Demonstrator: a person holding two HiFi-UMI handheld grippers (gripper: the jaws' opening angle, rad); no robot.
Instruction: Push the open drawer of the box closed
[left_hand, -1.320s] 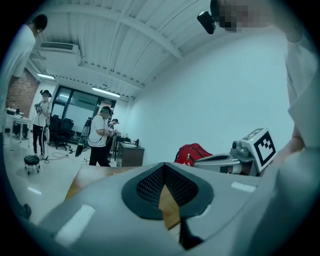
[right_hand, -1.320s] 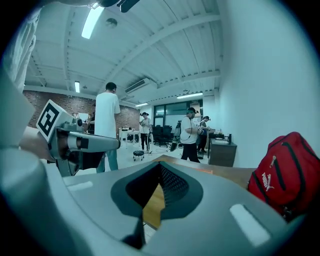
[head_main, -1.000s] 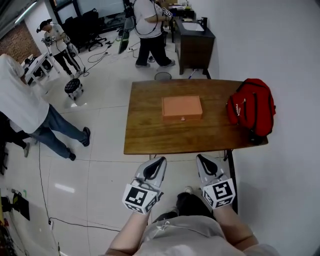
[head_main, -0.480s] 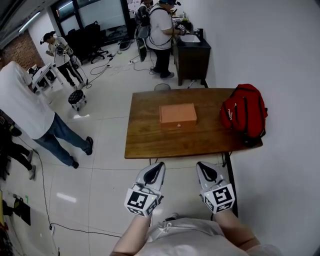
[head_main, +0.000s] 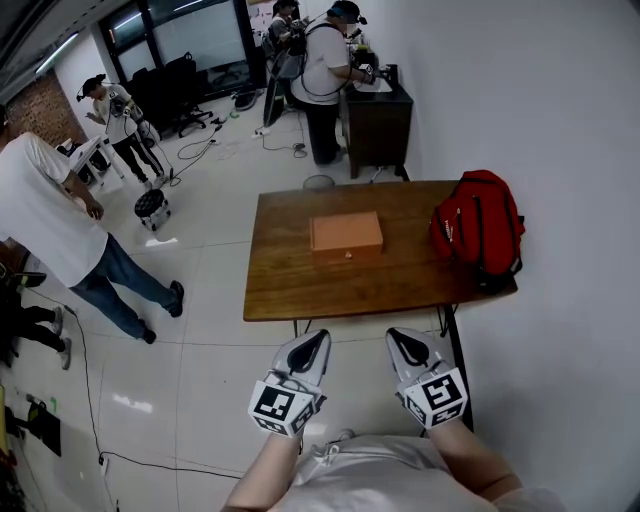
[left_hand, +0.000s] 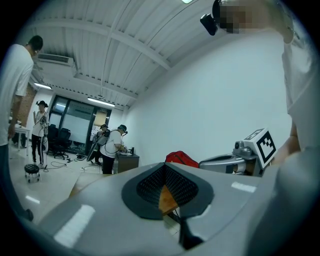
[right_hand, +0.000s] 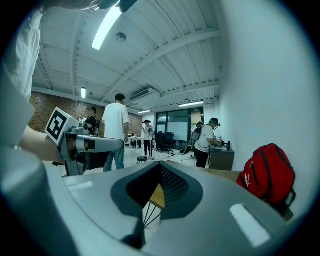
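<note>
The box (head_main: 345, 236) sits on the table (head_main: 290, 285), about mid-way across and toward the far edge, with its knobbed front facing the person. From this height the head view is too coarse to say how far its drawer stands out. A red backpack (head_main: 478, 224) lies at the table's right end, well apart from the box.

Both grippers hang over the floor on the near side of the table, close to the person's body and well apart from the box. The left gripper (head_main: 314, 341) points toward the table, with its jaws together at the tips and nothing between them. The right gripper (head_main: 399, 340) sits beside it with a clear gap between the two. Its jaws are likewise closed on nothing. Through the opening behind each pair of tips only the wooden table edge shows.

Beyond the table a person in a white shirt (head_main: 325, 60) stands at a dark cabinet (head_main: 378, 118). Another person (head_main: 45, 225) stands on the floor to the left.
</note>
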